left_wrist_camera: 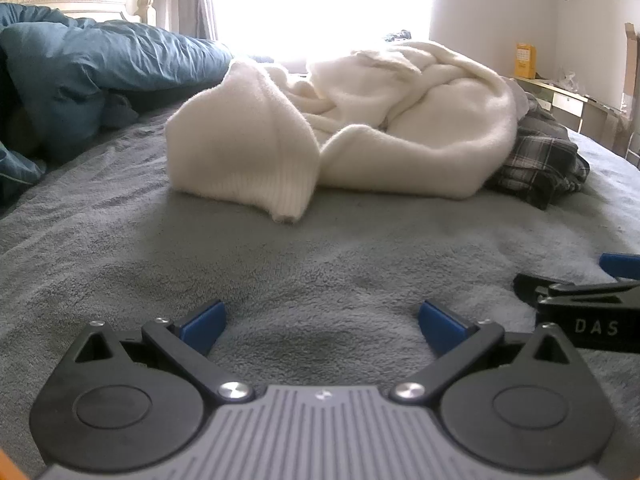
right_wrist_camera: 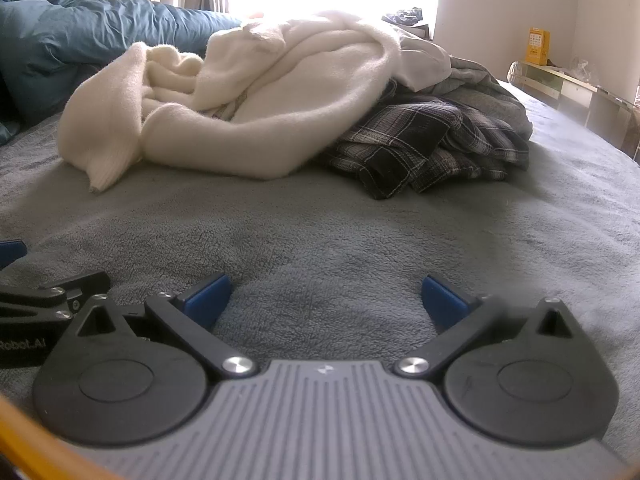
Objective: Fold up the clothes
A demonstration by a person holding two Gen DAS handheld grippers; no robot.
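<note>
- Ahead of the left claw (left_wrist_camera: 322, 322), bare grey bed (left_wrist_camera: 320, 248) runs free up to the white sweater (left_wrist_camera: 340, 128).
- Ahead of the right claw (right_wrist_camera: 326, 298), the bed is likewise open.
- Farther on, the plaid garment (right_wrist_camera: 432, 148) blocks the way.
- The two open claws sit just beside each other.
</note>
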